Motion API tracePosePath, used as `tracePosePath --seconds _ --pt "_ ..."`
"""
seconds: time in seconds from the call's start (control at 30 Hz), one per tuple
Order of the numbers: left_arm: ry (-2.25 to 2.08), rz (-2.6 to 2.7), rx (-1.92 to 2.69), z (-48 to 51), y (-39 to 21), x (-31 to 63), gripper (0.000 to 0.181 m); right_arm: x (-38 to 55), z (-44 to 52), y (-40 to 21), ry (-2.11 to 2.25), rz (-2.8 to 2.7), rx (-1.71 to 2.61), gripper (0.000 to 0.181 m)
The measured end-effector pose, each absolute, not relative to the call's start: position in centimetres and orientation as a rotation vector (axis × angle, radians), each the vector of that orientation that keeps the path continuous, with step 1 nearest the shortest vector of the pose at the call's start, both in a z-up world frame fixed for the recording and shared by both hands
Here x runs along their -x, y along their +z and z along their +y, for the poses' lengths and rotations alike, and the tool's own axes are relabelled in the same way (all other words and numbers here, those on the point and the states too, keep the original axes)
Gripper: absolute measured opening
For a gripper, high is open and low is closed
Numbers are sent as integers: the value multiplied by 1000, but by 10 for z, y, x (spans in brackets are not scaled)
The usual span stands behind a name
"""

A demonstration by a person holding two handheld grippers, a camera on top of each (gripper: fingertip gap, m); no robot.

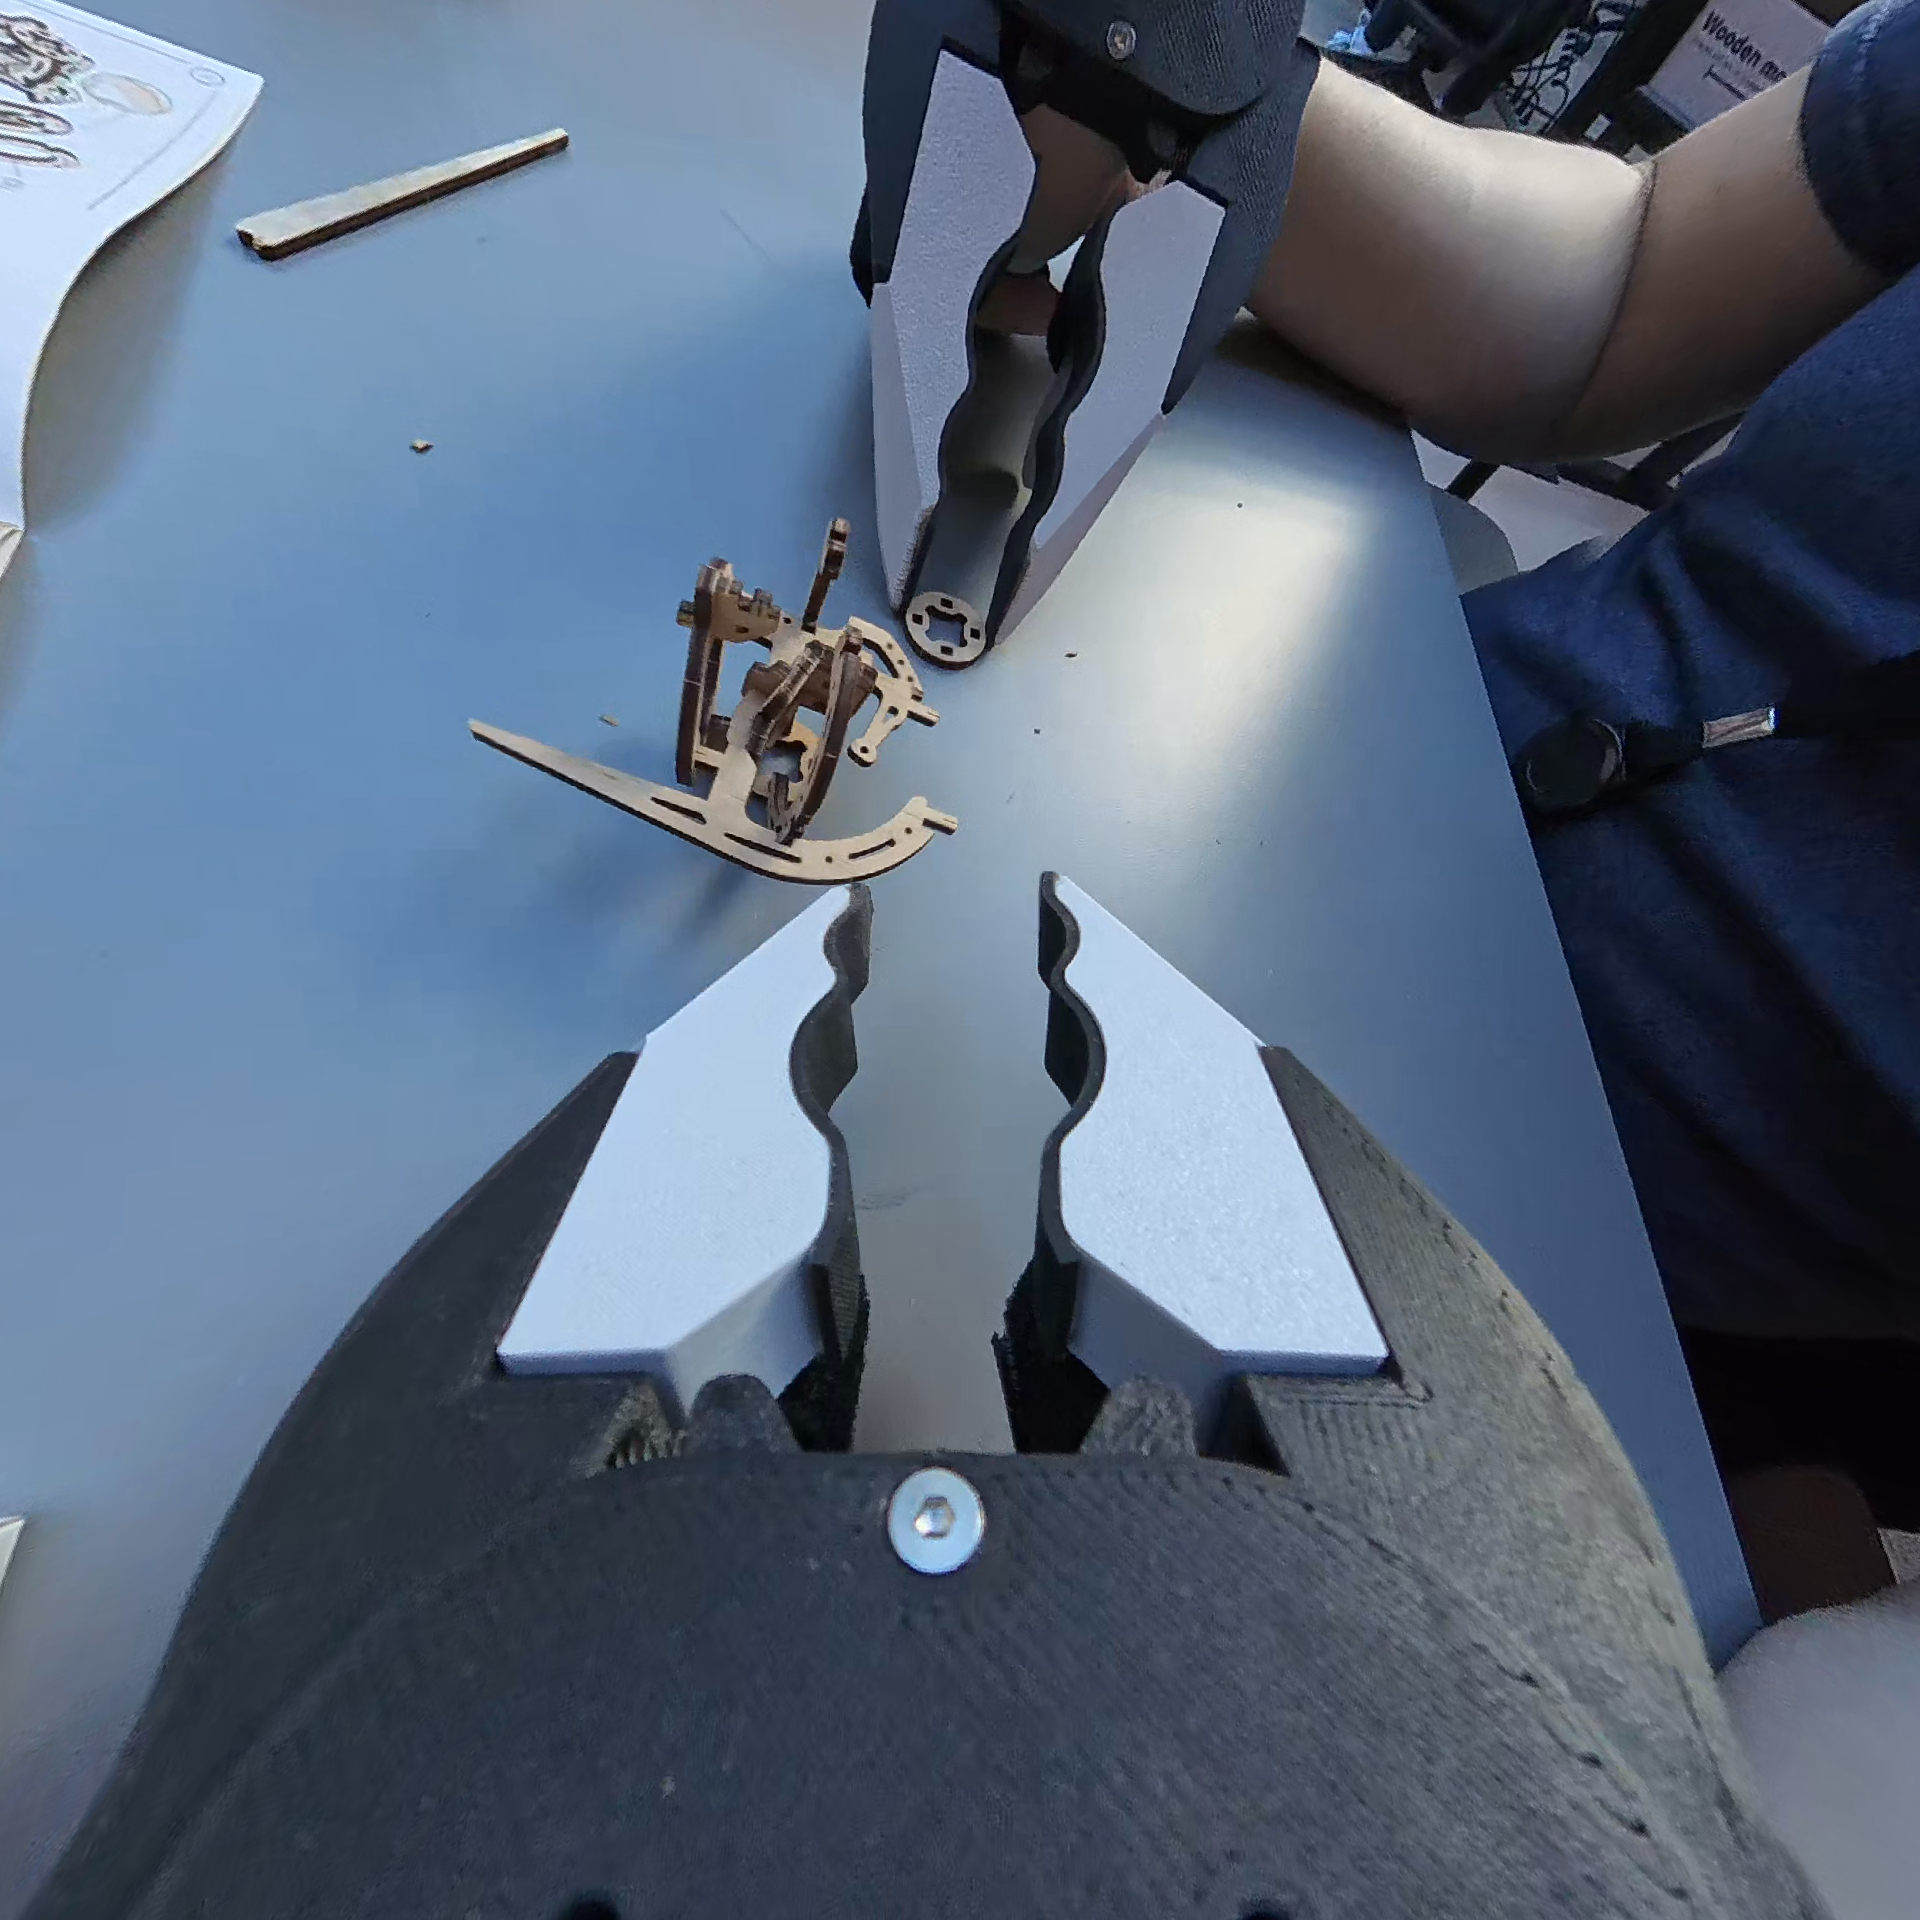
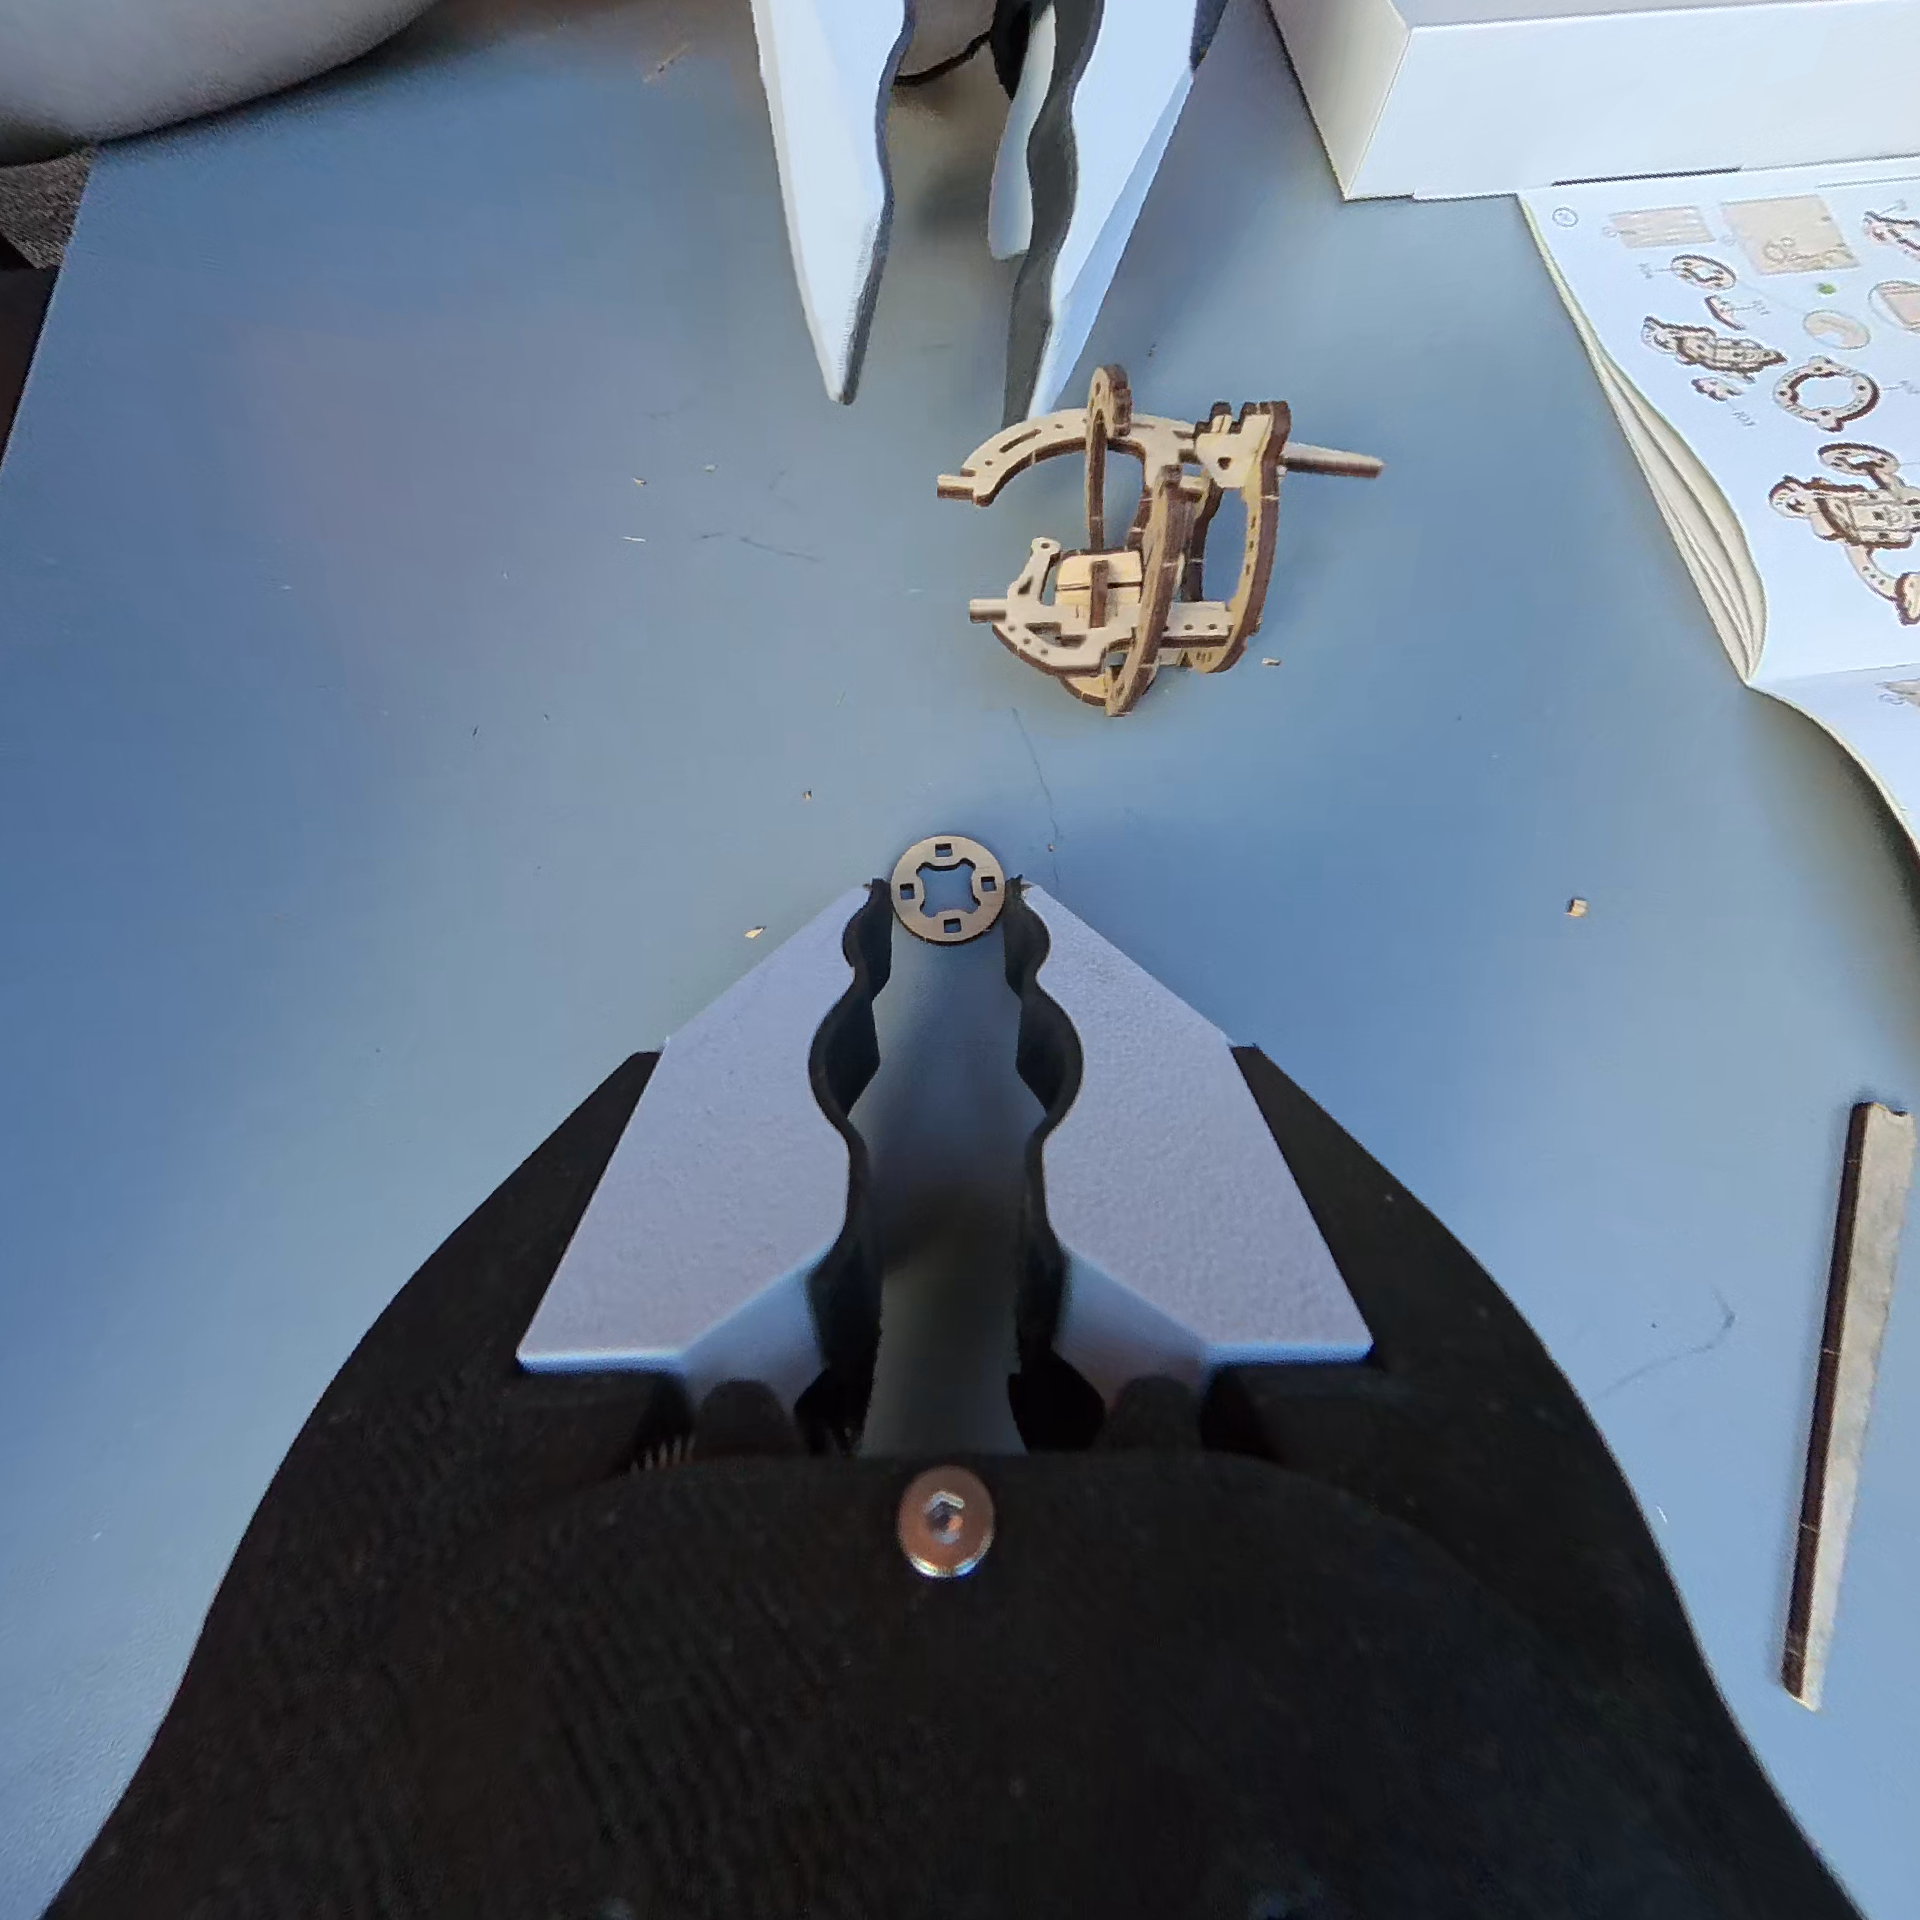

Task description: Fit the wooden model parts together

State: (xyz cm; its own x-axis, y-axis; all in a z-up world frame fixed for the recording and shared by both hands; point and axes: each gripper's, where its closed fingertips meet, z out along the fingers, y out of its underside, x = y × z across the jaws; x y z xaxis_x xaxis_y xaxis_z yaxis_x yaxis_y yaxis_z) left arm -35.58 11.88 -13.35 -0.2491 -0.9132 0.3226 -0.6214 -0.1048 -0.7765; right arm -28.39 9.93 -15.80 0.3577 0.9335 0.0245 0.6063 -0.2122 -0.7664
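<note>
A half-built wooden model (image 1: 769,727) with curved runners stands on the grey-blue table (image 1: 312,623); it also shows in the right wrist view (image 2: 1132,551). My right gripper (image 2: 948,902) is shut on a small flat wooden ring (image 2: 948,890) with a cross-shaped hole, pinching its edges at the fingertips, low over the table and just beside the model. The ring (image 1: 943,631) and right gripper (image 1: 945,623) also show in the left wrist view. My left gripper (image 1: 951,894) is open and empty, its tips just short of the model's runner. It appears across the model in the right wrist view (image 2: 935,405).
A thin wooden strip (image 1: 405,192) lies on the table, also seen in the right wrist view (image 2: 1849,1558). An instruction booklet (image 2: 1766,416) and a white box (image 2: 1610,94) sit beyond the model. A person's forearm (image 1: 1455,291) rests at the table edge (image 1: 1538,831).
</note>
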Motion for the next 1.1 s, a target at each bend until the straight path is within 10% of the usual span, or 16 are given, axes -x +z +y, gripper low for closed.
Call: tracePosePath --seconds 1.1 --pt "-1181 1613 1562 151 -96 344 40 318 139 -84 435 -1605 1657 20"
